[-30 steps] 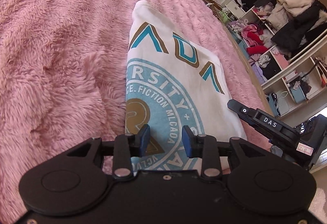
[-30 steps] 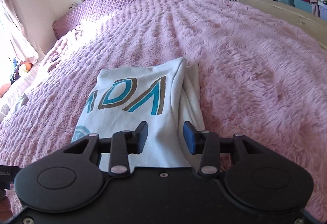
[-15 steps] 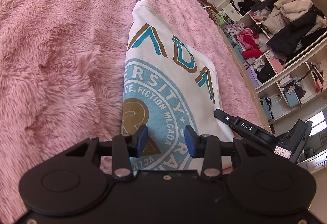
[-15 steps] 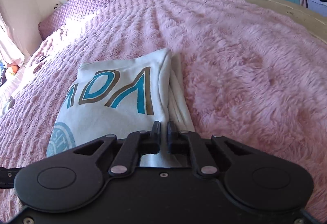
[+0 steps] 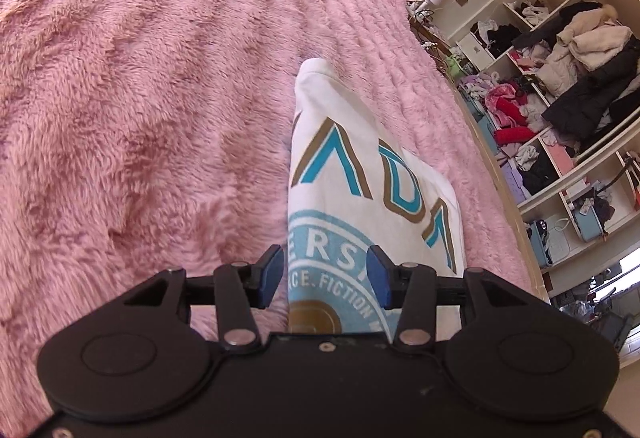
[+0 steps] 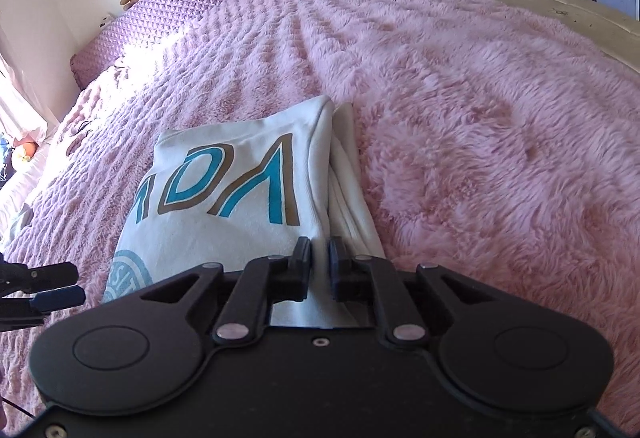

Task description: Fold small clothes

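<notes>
Right claw (image 6: 319, 258) seemingly pinches folded shirt (image 6: 224, 198) on pink blanket (image 6: 480, 126); left claw (image 5: 322, 276) spread apart

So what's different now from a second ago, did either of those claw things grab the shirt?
Yes. The right gripper closed its fingers on the side edge of the folded white T-shirt; a second ago they stood open. The left gripper stayed open over the shirt's printed circle, though its view shifted a little. The shirt still lies folded on the pink blanket.
</notes>
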A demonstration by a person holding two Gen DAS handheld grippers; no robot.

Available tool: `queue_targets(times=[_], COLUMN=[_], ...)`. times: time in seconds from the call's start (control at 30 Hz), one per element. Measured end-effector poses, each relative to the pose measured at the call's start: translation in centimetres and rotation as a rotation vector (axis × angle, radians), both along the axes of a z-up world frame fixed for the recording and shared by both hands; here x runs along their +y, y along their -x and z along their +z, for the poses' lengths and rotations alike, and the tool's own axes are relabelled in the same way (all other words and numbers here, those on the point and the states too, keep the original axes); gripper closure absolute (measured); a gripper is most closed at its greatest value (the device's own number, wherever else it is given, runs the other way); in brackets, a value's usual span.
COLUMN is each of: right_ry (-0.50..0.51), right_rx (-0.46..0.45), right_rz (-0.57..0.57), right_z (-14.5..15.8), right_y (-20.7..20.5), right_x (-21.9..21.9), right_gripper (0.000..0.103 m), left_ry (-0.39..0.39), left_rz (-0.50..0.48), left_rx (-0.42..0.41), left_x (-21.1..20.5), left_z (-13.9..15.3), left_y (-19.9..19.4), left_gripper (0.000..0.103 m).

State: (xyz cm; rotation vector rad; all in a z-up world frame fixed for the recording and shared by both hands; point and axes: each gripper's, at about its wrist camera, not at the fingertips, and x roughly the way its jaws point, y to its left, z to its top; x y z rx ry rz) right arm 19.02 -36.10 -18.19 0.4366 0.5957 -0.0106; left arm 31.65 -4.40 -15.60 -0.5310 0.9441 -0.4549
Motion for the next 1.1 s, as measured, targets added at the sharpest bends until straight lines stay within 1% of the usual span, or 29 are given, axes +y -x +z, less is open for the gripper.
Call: queue_targets(times=[0.07,0.1,0.13,0.2,0.3,0.37,0.43,0.53,0.6,0.63,0.67,0.7,0.73,0.77,0.8,0.83,0.87,0.9,0.93,0.97,1.03,1.07,1.1], right_ry=[-0.014,-0.008,0.002,0.020,0.019,0.027,0.057,0.073,0.060,0.049,0.051,0.060,0.067,0.077,0.100,0.139,0.172,0.190,0.196,0.185,0.170,0.159,0.150], right_rx=[-0.026,-0.047,-0.064,-0.093,-0.105,-0.088,-0.069,-0.032,0.003,0.005,-0.003,-0.011,-0.019,-0.032,-0.047,-0.075,-0.102,-0.115,-0.110,-0.081,-0.012,0.006,0.005], right_rz=[-0.007,-0.013,-0.015,-0.012,0.000,-0.001,0.018,0.024,0.004,0.002,0.003,-0.002,-0.007,-0.012,-0.024,-0.044,-0.064,-0.073,-0.080,-0.082,-0.081,-0.079,-0.078], right_z=[0.8,1.3,1.7,2.5,3.0,3.0,2.9,2.1,1.2,0.9,0.8,0.8,0.9,1.2,1.6,2.4,3.0,3.4,3.5,3.1,1.4,0.6,0.2], right_y=[0.0,-0.2,-0.5,-1.9,-5.3,-7.4,-9.3,-11.7,-12.7,-12.8,-12.8,-12.8,-12.7,-12.5,-12.2,-11.8,-11.4,-11.3,-11.4,-11.9,-13.1,-13.4,-13.5], right_x=[-0.1,-0.2,-0.3,-0.5,-0.9,-1.0,-0.7,-0.7,-0.7,-0.6,-0.5,-0.3,-0.2,-0.2,-0.2,-0.1,0.0,0.0,-0.2,-0.5,-1.0,-1.2,-1.4], right_gripper=[0.088,0.081,0.071,0.059,0.059,0.060,0.060,0.060,0.060,0.060,0.060,0.064,0.074,0.080,0.090,0.097,0.100,0.100,0.100,0.100,0.100,0.100,0.100], left_ry=[0.001,0.000,0.002,0.015,0.029,-0.007,-0.015,0.011,0.029,0.043,0.062,0.083,0.089,0.062,0.016,0.007,0.019,0.022,0.017,-0.004,-0.053,-0.080,-0.097], left_rz=[0.013,0.014,0.019,0.024,0.043,0.046,0.051,0.048,0.038,0.043,0.053,0.052,0.044,0.038,0.032,0.030,0.031,0.032,0.034,0.035,0.040,0.036,0.031], left_rx=[0.010,0.009,0.011,0.025,0.054,0.070,0.061,0.088,0.133,0.154,0.163,0.152,0.127,0.089,0.061,0.029,-0.011,-0.047,-0.066,-0.073,-0.046,-0.036,-0.032], left_x=[0.1,0.0,-0.1,-0.4,-0.8,-1.4,-2.0,-2.8,-3.4,-3.6,-3.8,-4.0,-4.2,-4.8,-5.4,-5.7,-5.7,-5.9,-6.1,-6.4,-7.2,-7.6,-7.8], left_z=[-0.2,-0.3,-0.4,-0.7,-1.3,-1.4,-1.4,-2.2,-3.1,-3.6,-4.0,-4.0,-3.8,-3.3,-2.6,-2.1,-1.6,-1.3,-1.2,-1.3,-2.5,-3.2,-3.7], left_y=[-1.2,-1.8,-2.4,-3.8,-6.1,-7.4,-8.5,-10.4,-11.8,-12.4,-12.9,-13.2,-13.4,-13.3,-13.2,-13.0,-12.9,-12.7,-12.7,-13.2,-14.3,-14.8,-15.0], left_gripper=[0.058,0.058,0.058,0.058,0.058,0.058,0.058,0.056,0.052,0.052,0.052,0.056,0.060,0.070,0.086,0.087,0.087,0.087,0.087,0.087,0.087,0.086,0.085])
